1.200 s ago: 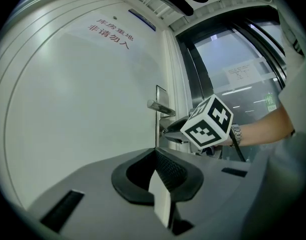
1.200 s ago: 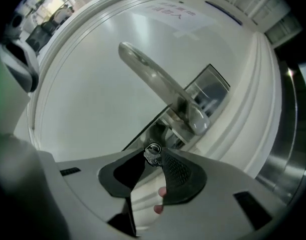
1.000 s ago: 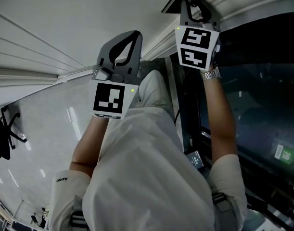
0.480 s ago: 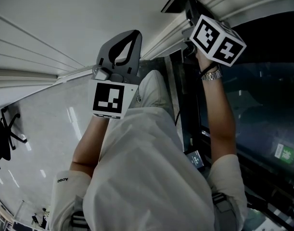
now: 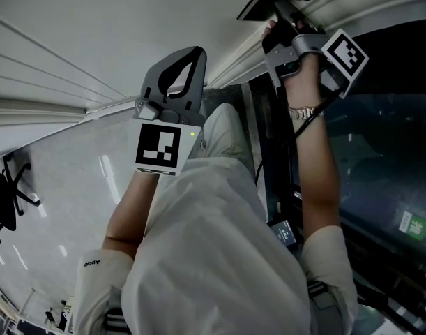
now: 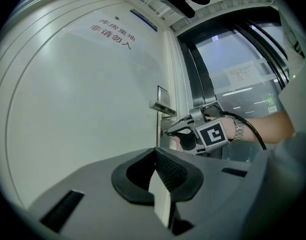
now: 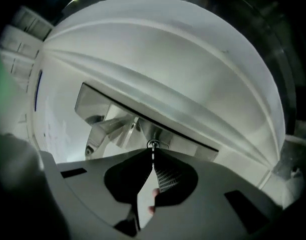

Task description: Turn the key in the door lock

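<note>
Our right gripper (image 6: pixel 168 131), jaws just closed on the key (image 7: pixel 153 154) seated in the lock (image 7: pixel 153 144) at the door's (image 6: pixel 82 109) edge, could slip or bend it if we twist off-axis, while our left gripper (image 6: pixel 155 153) hangs closed and empty.

Key in the door lock, clamped at its head

The key (image 7: pixel 153 156) shows edge-on as a thin, notched strip of pale metal, nipped between the jaws of the right tool (image 6: pixel 166 132), which have just been closing on it. Its blade runs straight forward into the round keyhole. The door lock (image 7: pixel 154 143) is a small bright cylinder set in a long, silvery, rectangular plate on the white door (image 6: pixel 82 109), near the door's edge. It sits just beside the root of the lever handle (image 7: pixel 110 129), below it in the left gripper view.
</note>
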The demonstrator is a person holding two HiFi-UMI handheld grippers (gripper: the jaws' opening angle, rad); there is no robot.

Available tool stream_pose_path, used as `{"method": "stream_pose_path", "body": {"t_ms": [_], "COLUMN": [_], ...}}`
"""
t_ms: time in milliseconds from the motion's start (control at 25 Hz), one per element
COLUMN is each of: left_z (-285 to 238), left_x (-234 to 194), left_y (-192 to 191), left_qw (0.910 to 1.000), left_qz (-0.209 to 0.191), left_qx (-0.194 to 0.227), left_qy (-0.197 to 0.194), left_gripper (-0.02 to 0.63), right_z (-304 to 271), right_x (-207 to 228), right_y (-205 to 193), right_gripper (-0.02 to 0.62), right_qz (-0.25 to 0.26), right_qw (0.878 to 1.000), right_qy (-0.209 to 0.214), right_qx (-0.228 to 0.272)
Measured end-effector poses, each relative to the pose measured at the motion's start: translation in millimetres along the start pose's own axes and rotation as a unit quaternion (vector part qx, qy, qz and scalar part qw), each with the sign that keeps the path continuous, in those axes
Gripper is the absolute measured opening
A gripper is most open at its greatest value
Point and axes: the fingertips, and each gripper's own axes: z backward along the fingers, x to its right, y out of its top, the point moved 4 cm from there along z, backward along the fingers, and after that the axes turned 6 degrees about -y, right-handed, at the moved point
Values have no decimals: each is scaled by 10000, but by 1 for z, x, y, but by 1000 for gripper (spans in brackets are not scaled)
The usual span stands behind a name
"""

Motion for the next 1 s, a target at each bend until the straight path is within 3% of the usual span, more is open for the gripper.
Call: {"method": "stream_pose_path", "body": {"t_ms": [120, 200, 280, 360, 400, 440, 480, 520, 640, 720, 760, 920, 960, 1000], "left_z": [0, 0, 1, 1, 0, 0, 0, -1, -3, -5, -5, -6, -6, -6], "left_x": [1, 1, 1, 0, 0, 0, 1, 1, 4, 6, 6, 6, 5, 4], "left_y": [-1, 0, 0, -1, -2, -3, -4, -5, -6, -4, -4, -5, -6, -6], "left_qw": [10000, 10000, 10000, 10000, 10000, 10000, 10000, 10000, 9999, 9999, 9999, 9999, 9999, 9999], "left_qz": [1, -2, -4, -6, -9, -13, -15, -9, -8, -31, -31, -23, -18, -13], "left_qx": [-7, -8, -13, -22, -25, -29, -35, -45, -48, -21, -11, -14, -18, -19], "left_qy": [-11, -13, -6, -1, -4, -12, -24, -37, -90, -133, -146, -161, -156, -147], "left_gripper": [9, 9, 9, 9, 9, 9, 9, 9, 9, 9, 9, 9, 9, 9], "right_z": [-1, -1, 1, 5, 8, 12, 15, 17, 19, 17, 15, 5, 2, 0], "right_x": [3, 1, -4, -8, -9, -10, -11, -13, -22, -25, -24, -20, -20, -21], "right_y": [-1, 0, -1, -4, -5, -5, -6, -7, -19, -28, -31, -35, -35, -36], "right_gripper": [11, 11, 14, 95, 124, 139, 145, 150, 160, 160, 160, 158, 158, 158], "right_qz": [-397, -46, 704, 1758, 2443, 3216, 4036, 4855, 6919, 7775, 8053, 8758, 8877, 8960], "right_qw": [9991, 9999, 9975, 9843, 9691, 9451, 9111, 8674, 7017, 5999, 5603, 4315, 4055, 3872], "right_qy": [115, 69, 11, -125, -281, -490, -724, -958, -1522, -1736, -1812, -2042, -2052, -2047], "right_qx": [7, 61, 95, 137, 203, 300, 414, 529, 759, 741, 686, 716, 742, 728]}}
